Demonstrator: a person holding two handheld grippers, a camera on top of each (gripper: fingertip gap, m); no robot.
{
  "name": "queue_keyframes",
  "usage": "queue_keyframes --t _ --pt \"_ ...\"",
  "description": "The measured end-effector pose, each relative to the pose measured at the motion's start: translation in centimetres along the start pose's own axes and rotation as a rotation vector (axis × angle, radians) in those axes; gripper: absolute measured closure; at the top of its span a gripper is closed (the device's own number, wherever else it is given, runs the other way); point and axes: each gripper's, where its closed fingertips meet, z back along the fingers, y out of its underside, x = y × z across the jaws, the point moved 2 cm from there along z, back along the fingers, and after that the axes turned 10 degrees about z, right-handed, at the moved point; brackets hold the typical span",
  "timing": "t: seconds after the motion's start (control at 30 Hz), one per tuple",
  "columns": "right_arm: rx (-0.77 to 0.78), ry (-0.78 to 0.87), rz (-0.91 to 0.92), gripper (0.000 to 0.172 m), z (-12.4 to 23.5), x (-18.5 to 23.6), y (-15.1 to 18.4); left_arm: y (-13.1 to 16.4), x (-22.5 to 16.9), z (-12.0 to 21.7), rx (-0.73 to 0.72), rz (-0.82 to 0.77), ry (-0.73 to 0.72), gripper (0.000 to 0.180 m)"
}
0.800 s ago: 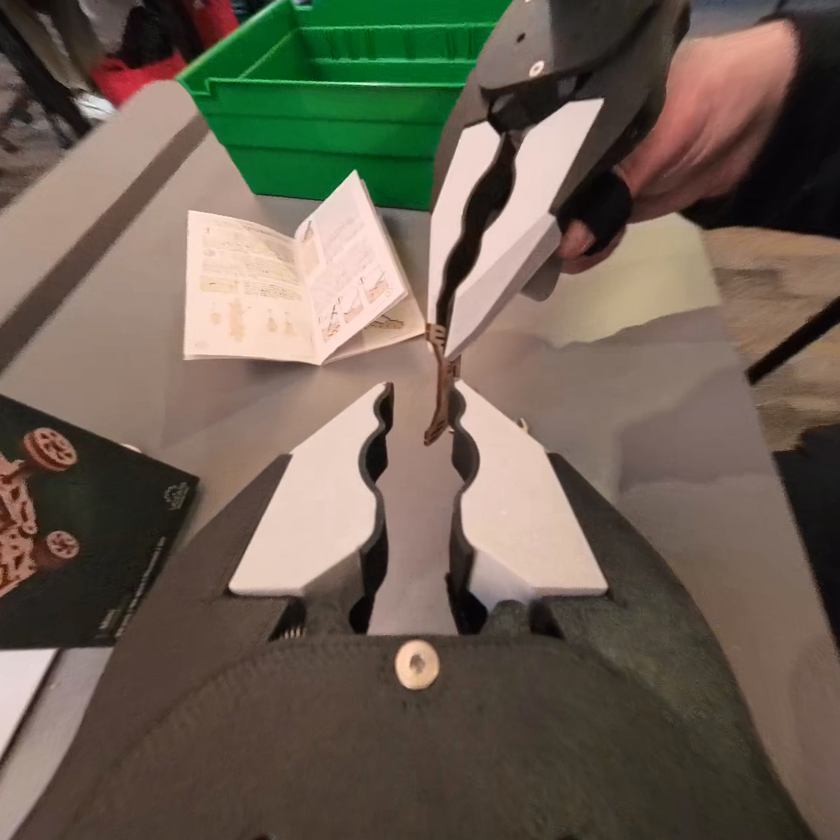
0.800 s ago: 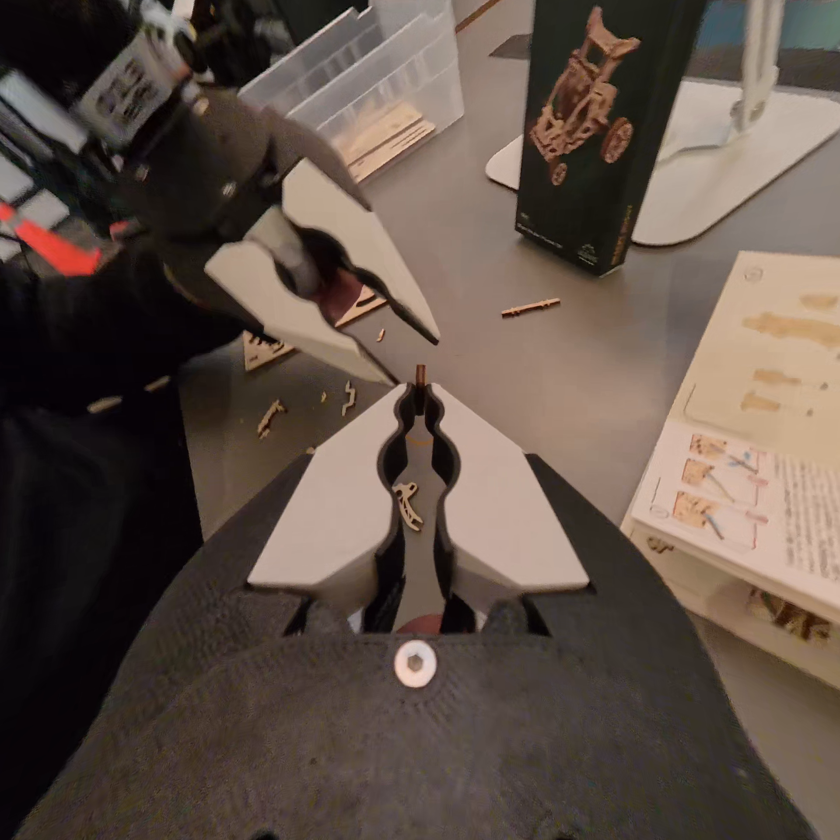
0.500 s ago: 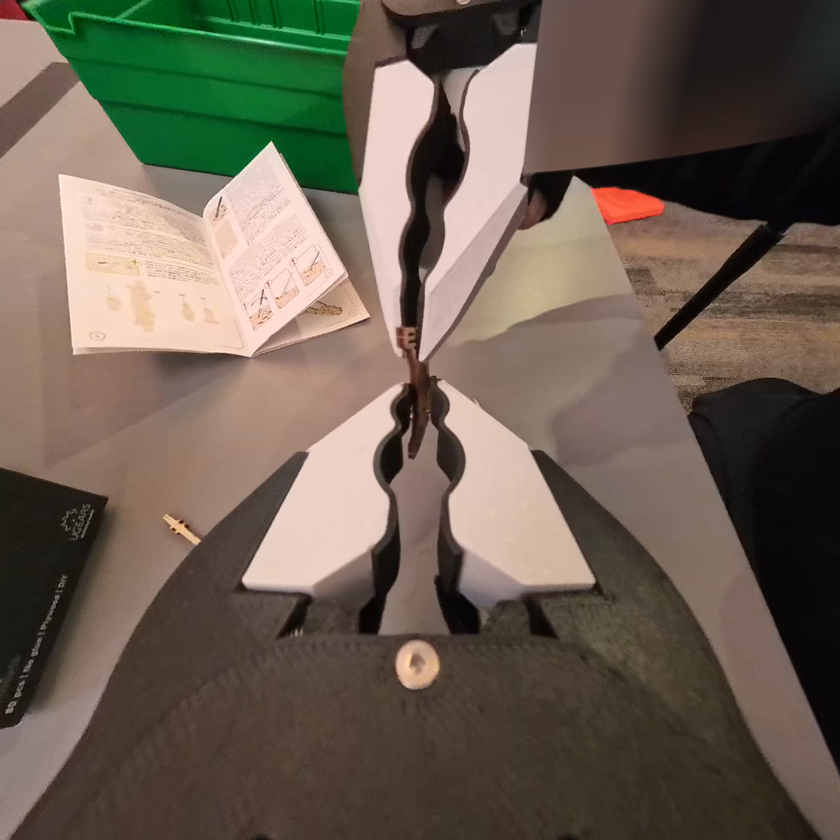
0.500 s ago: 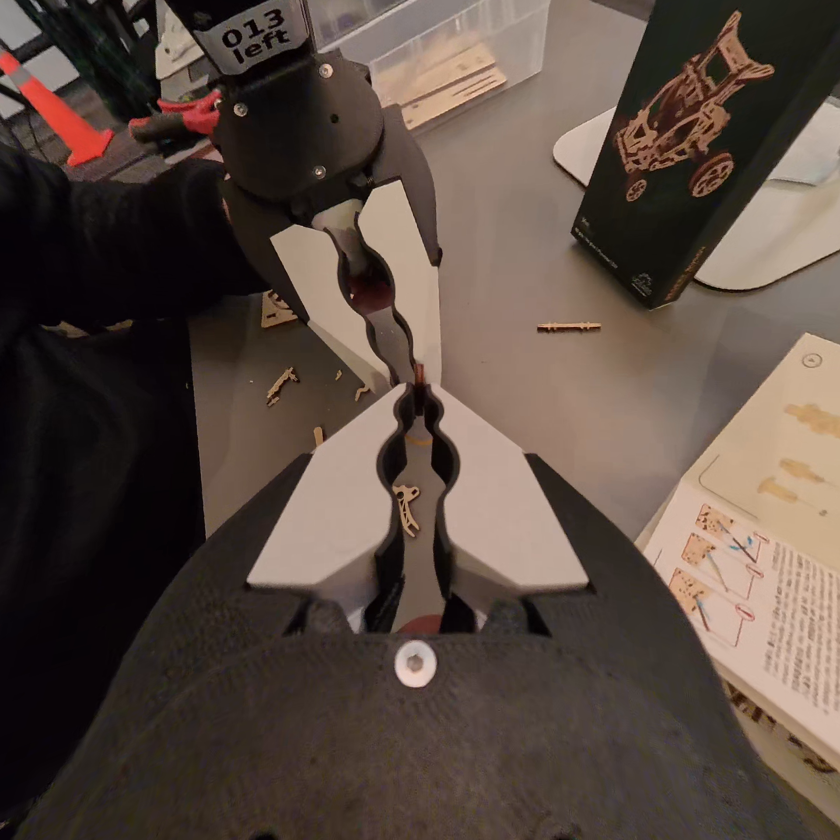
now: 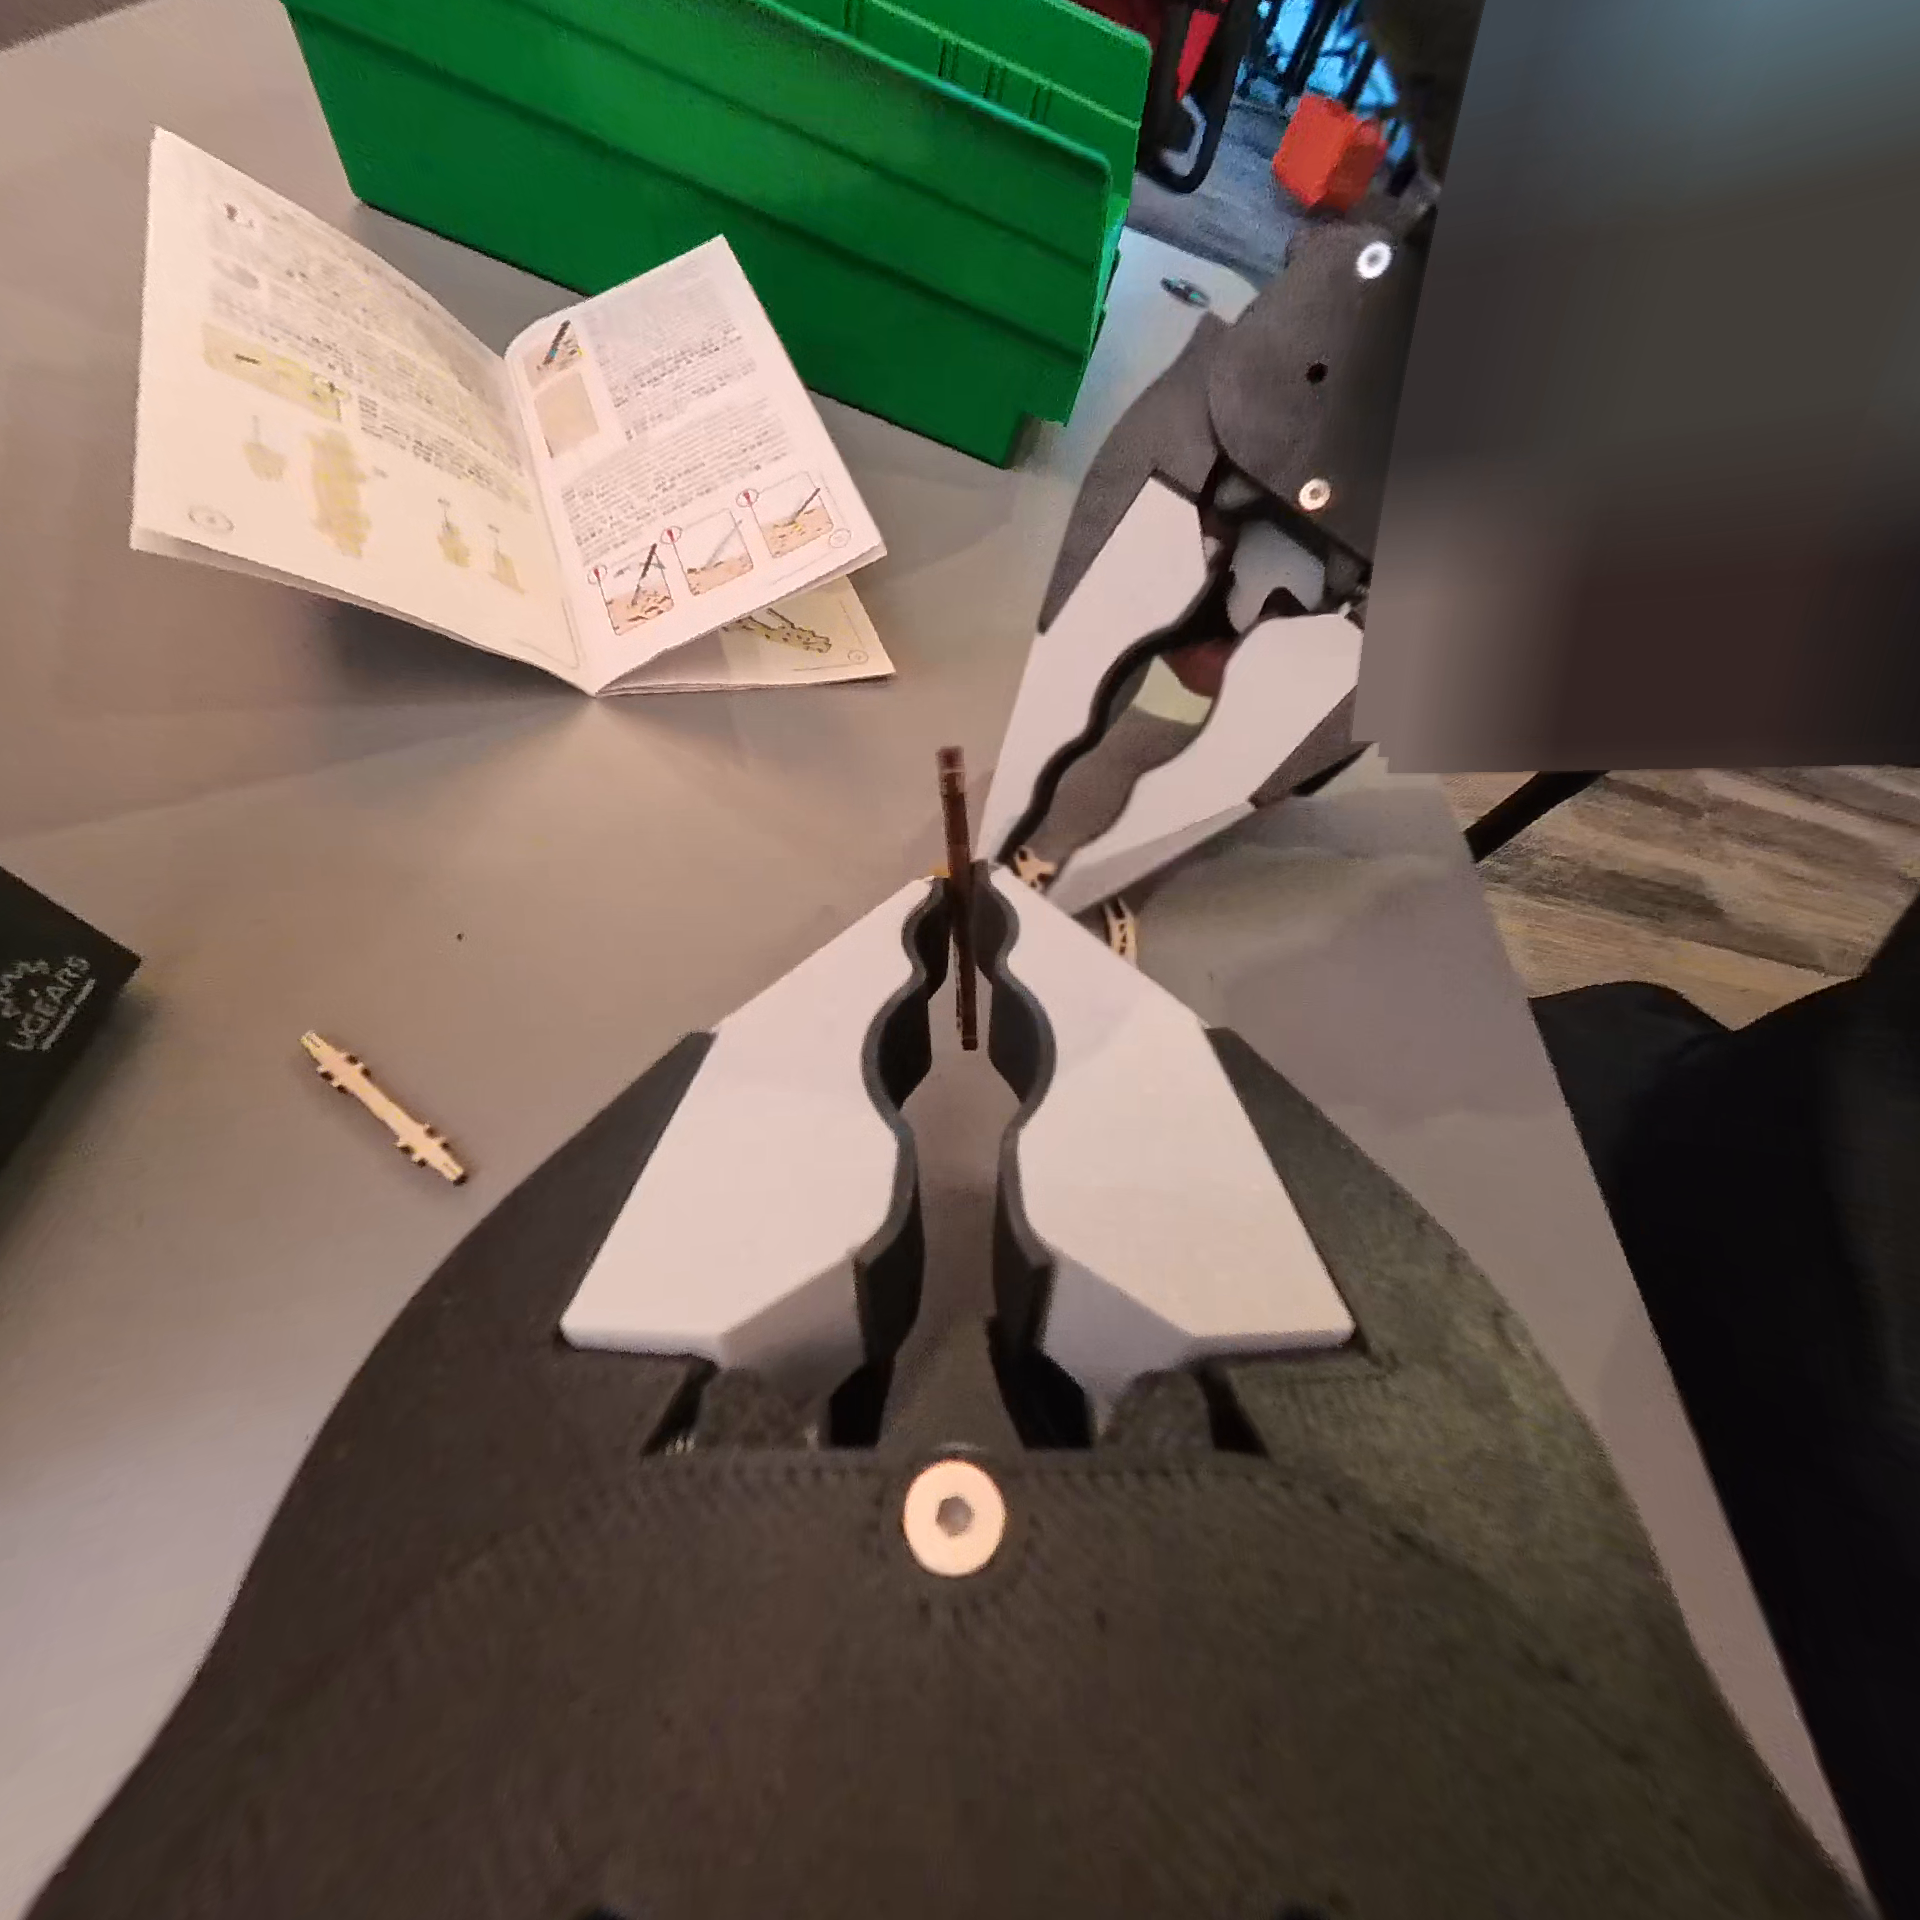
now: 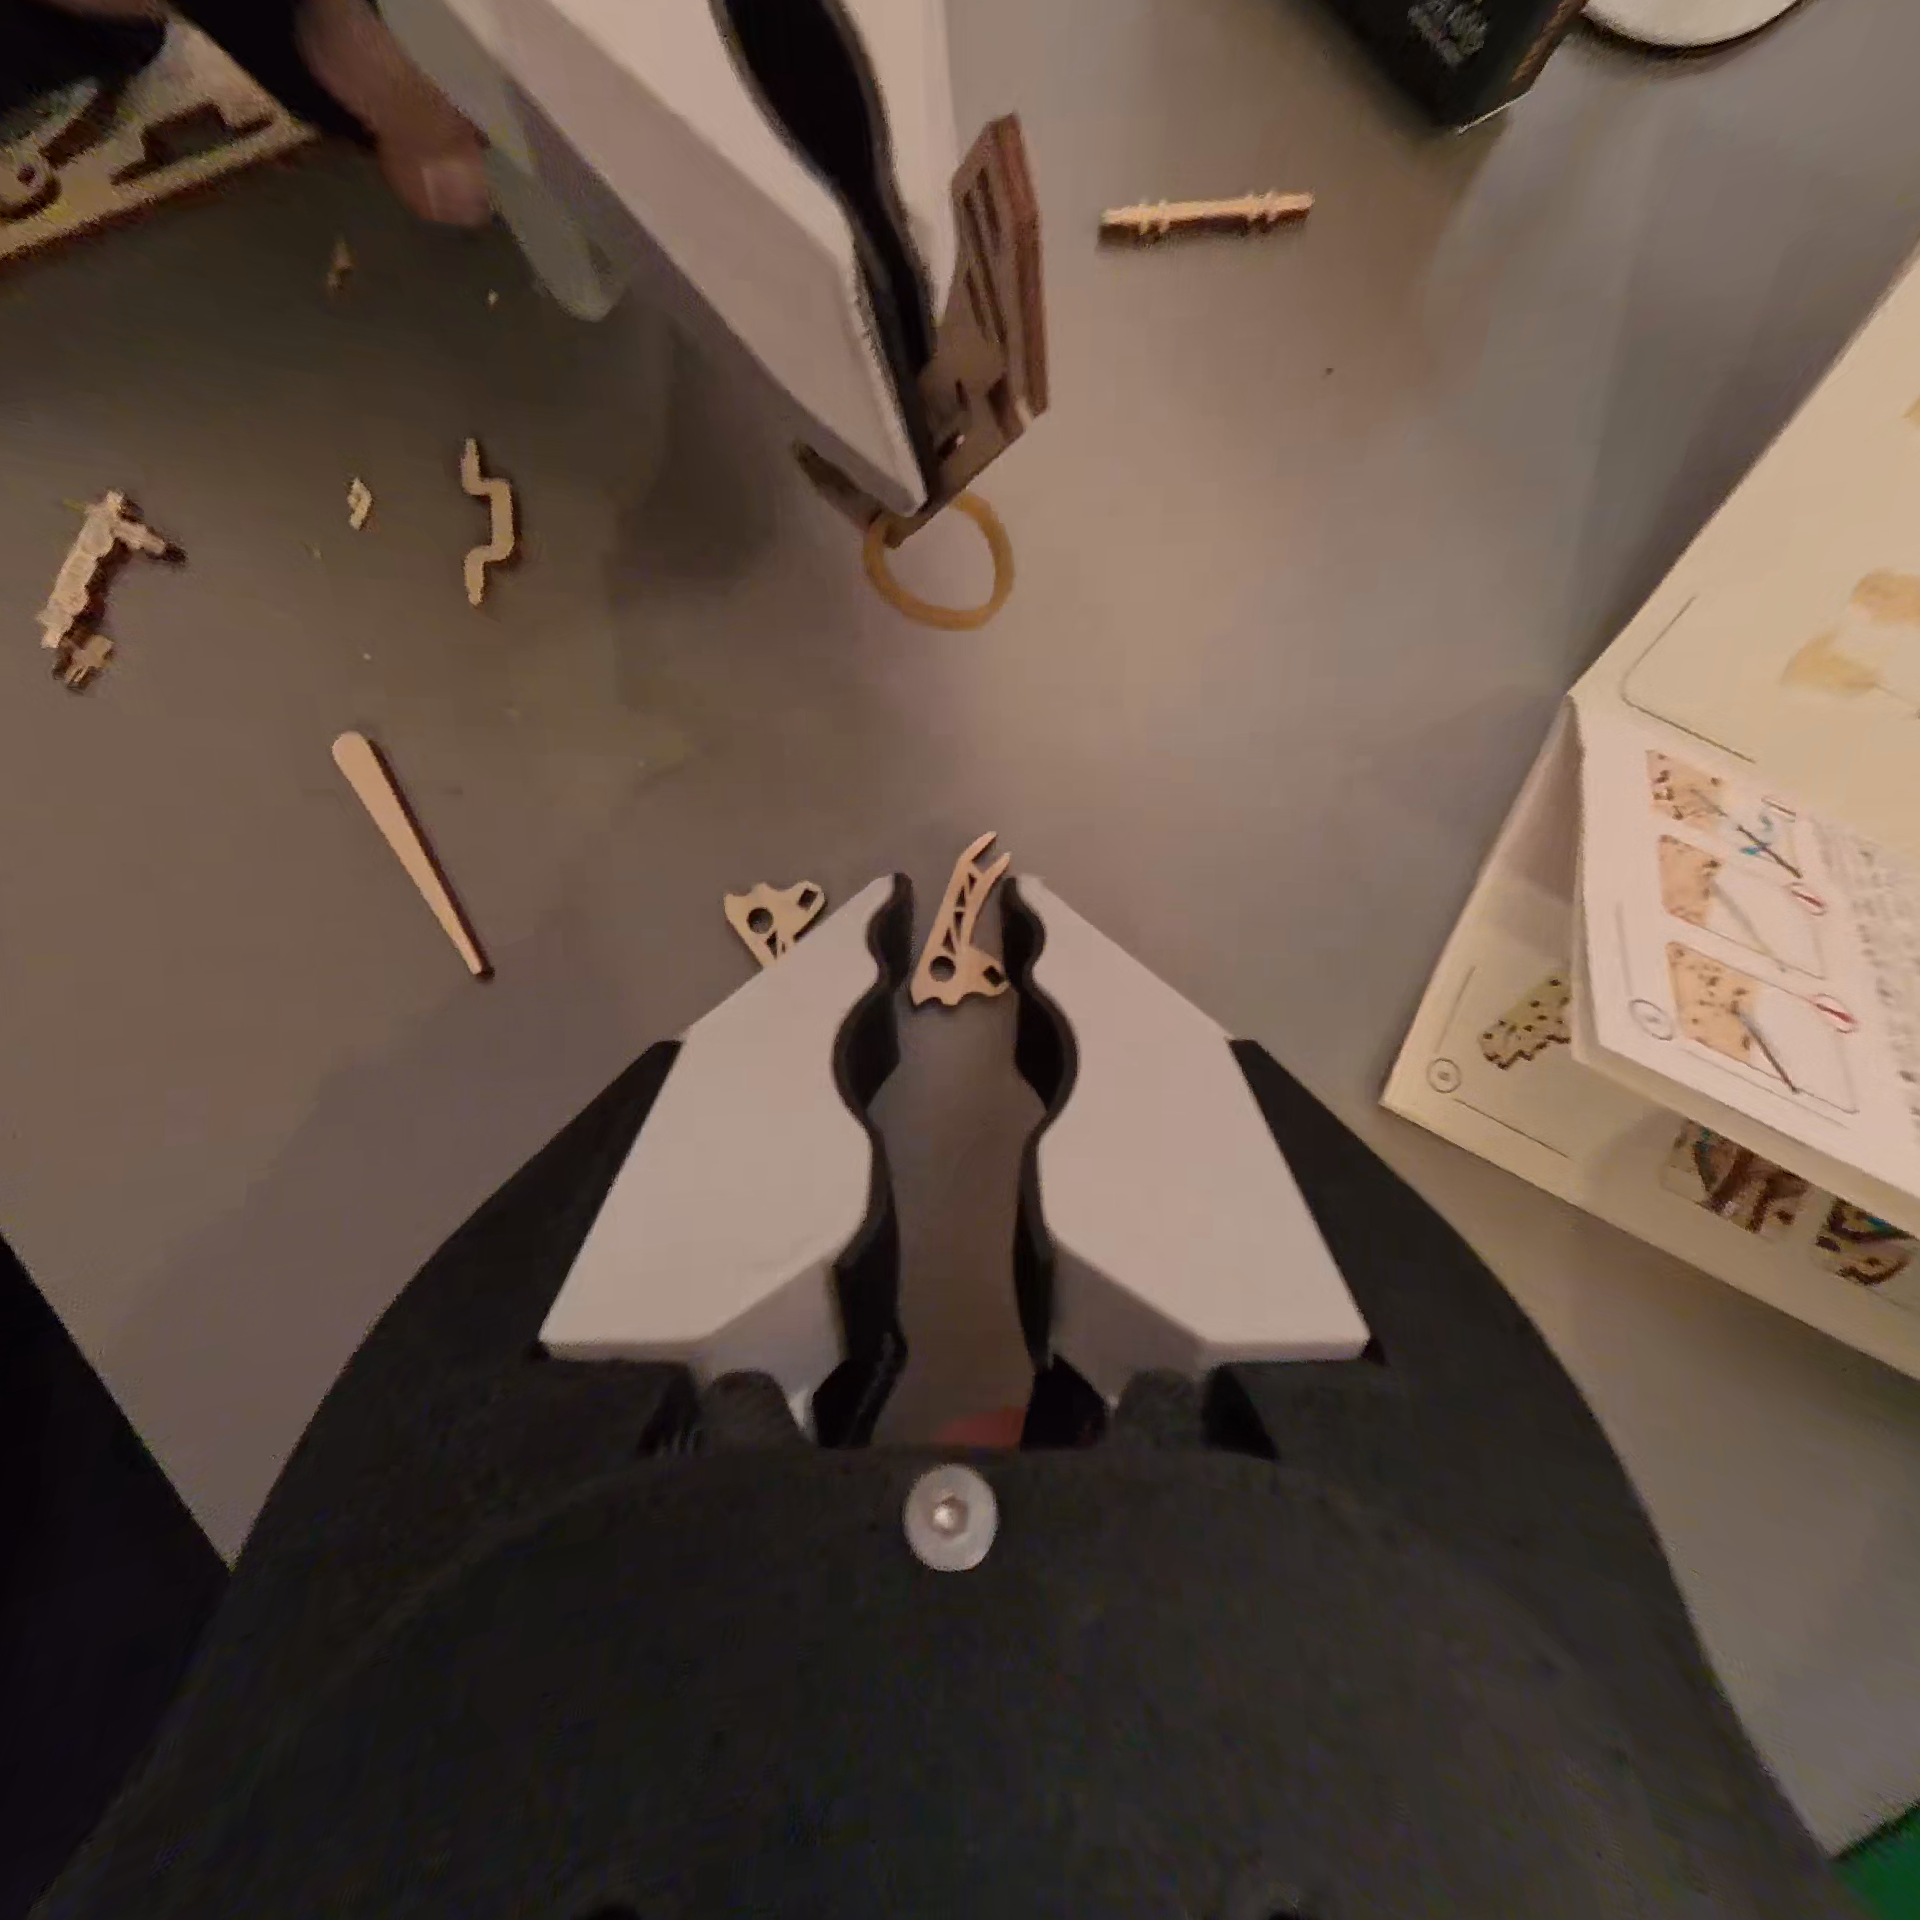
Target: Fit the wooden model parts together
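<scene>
Wood held edge-on is what the left wrist view shows: the left hand-held gripper is clamped on a dark, thin wooden part that stands upright out of its 2 pale fingertips; from the right wrist view the same part shows a slotted, comb-like face beside that gripper's tip, above a tan ring lying on the grey counter. The right hand-held gripper is open, holding nothing; a small curved, pronged wooden piece lies flat on the counter between its fingers, untouched by the pads. Loose pieces lie around: a tapered stick, a notched rod, a small plate with holes. An open instruction booklet lies before a green bin.
</scene>
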Motion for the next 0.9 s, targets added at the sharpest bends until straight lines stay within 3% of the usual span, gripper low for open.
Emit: queue_keyframes --t 0.13,0.37,0.57,0.9 --pt "-0.051 -0.045 -0.029 0.165 0.2 0.0 -0.1 -0.3 -0.2 0.4 -0.030 0.051 0.068 0.180" --pt "-0.393 -0.267 -0.036 0.168 5.1 -1.1 -5.8 -0.9 -1.3 1.2 -0.077 0.098 0.230 0.180" --pt "-0.376 -0.438 0.046 0.168 5.3 -1.0 -7.2 -0.9 -1.8 1.2 -0.070 0.102 0.276 0.179" --pt "-0.322 -0.490 0.038 0.168 4.9 -1.5 -6.9 -0.8 -1.6 0.9 -0.059 0.073 0.248 0.179"
